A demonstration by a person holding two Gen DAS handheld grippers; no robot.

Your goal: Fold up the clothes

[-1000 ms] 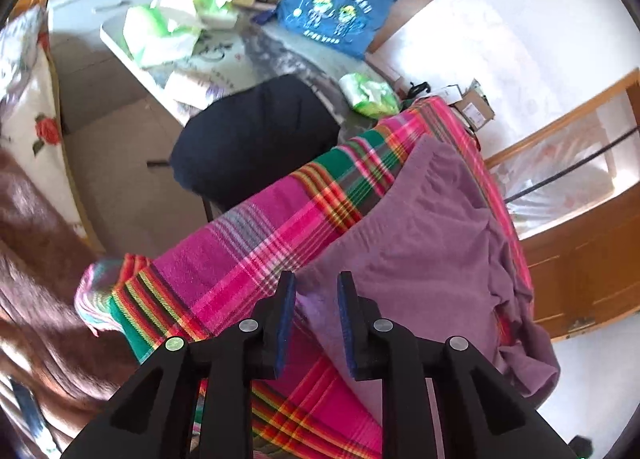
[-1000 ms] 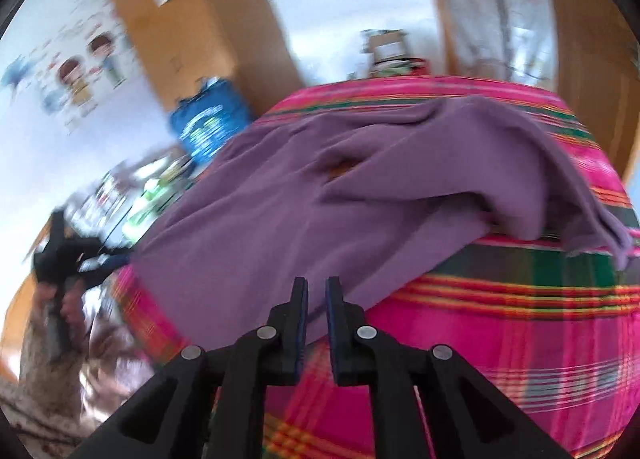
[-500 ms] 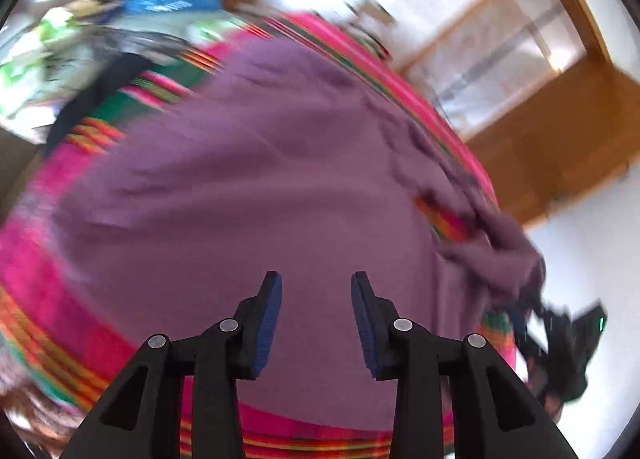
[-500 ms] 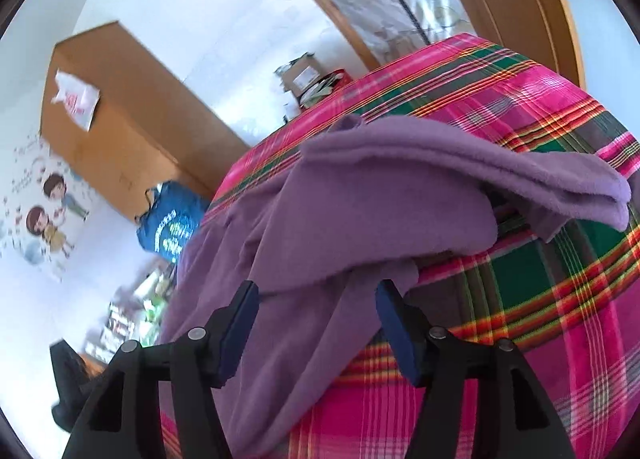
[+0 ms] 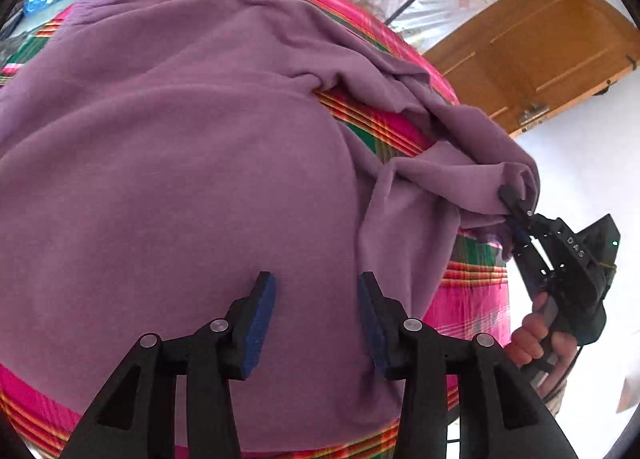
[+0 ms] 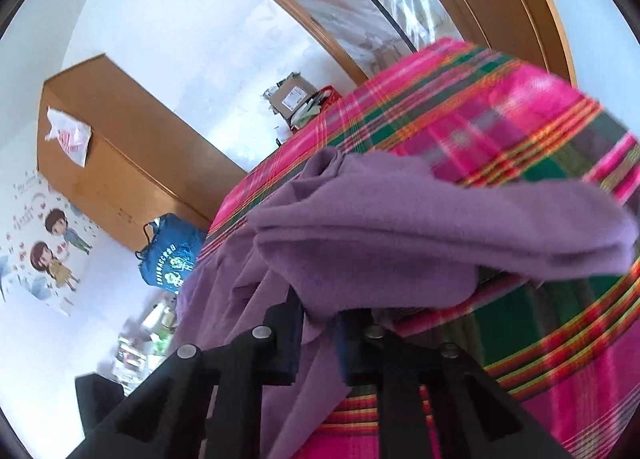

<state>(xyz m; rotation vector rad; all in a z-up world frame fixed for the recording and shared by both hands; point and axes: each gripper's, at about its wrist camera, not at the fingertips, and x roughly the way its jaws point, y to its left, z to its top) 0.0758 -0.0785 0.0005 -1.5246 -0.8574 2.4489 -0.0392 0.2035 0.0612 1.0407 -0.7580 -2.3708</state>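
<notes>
Lying on the plaid bedspread (image 5: 472, 295), the purple fleece garment (image 5: 192, 163) was partly folded: right tongs (image 6: 318, 333) gripped its 4 o'clock edge; left tongs (image 5: 316, 323) hovered open above it.

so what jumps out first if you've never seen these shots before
The big purple garment spread over the pink plaid cloth fills the left wrist view. At its right edge the right claw pinches a bunched corner, a hand gripping its handle. The left claw hangs open over the fabric.
</notes>
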